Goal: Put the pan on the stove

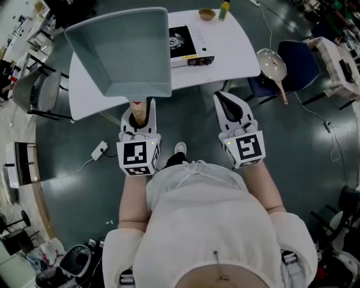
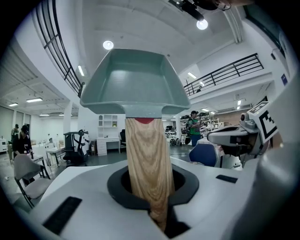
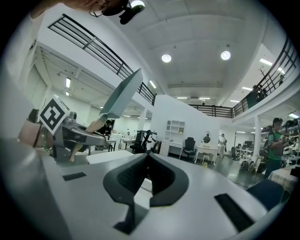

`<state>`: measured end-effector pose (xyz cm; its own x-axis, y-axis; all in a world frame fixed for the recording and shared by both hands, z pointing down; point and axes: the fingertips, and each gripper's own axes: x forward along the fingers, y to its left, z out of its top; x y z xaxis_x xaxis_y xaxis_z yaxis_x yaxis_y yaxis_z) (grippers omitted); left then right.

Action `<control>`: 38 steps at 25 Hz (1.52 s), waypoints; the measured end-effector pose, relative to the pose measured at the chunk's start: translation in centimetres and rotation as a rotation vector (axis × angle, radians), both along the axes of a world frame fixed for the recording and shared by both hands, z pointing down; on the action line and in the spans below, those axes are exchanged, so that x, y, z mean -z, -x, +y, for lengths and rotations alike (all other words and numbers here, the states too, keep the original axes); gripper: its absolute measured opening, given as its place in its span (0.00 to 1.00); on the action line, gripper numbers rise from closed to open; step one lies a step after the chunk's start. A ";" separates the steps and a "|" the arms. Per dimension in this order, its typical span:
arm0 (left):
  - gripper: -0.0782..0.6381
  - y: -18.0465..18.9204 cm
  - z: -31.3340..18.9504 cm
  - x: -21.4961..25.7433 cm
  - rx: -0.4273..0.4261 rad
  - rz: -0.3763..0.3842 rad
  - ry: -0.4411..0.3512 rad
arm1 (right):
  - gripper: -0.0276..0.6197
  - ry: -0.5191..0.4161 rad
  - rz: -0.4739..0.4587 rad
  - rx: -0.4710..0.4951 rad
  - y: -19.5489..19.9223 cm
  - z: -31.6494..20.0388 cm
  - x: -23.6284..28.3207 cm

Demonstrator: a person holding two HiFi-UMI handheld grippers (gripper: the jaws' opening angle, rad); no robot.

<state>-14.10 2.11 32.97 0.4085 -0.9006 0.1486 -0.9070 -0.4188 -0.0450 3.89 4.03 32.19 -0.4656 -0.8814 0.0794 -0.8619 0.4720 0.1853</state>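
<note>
My left gripper (image 1: 139, 110) is shut on the wooden handle (image 2: 147, 159) of a teal square pan (image 1: 126, 50). The pan is held up high, tilted toward the head camera, and it hides the left part of the white table (image 1: 236, 39). In the left gripper view the pan (image 2: 133, 82) rises straight ahead above the jaws. The portable gas stove (image 1: 188, 44) stands on the table just right of the pan. My right gripper (image 1: 225, 101) hovers shut and empty over the floor in front of the table, right of the left one. The right gripper view shows the pan (image 3: 123, 93) edge-on at the left.
A pale frying pan (image 1: 272, 64) lies on a blue chair right of the table. A small bowl (image 1: 207, 14) and a bottle (image 1: 224, 9) stand at the table's far edge. A grey chair (image 1: 39, 93) is at the left and a power strip (image 1: 99, 149) lies on the floor.
</note>
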 end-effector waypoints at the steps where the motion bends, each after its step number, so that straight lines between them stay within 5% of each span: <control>1: 0.18 0.3 -1.6 0.0 -0.010 0.003 0.002 | 0.05 0.001 0.001 -0.008 0.5 -1.6 0.1; 10: 0.18 1.7 -11.2 -1.8 -0.065 -0.006 0.079 | 0.05 0.036 0.003 -0.039 3.7 -11.3 -1.0; 26: 0.18 -3.8 -22.2 -7.3 0.031 -0.010 0.273 | 0.05 0.104 -0.023 0.066 -0.8 -26.3 -3.1; 38: 0.18 -8.0 -25.9 -17.2 0.162 0.002 0.630 | 0.05 0.275 -0.009 0.196 -3.3 -33.6 -9.7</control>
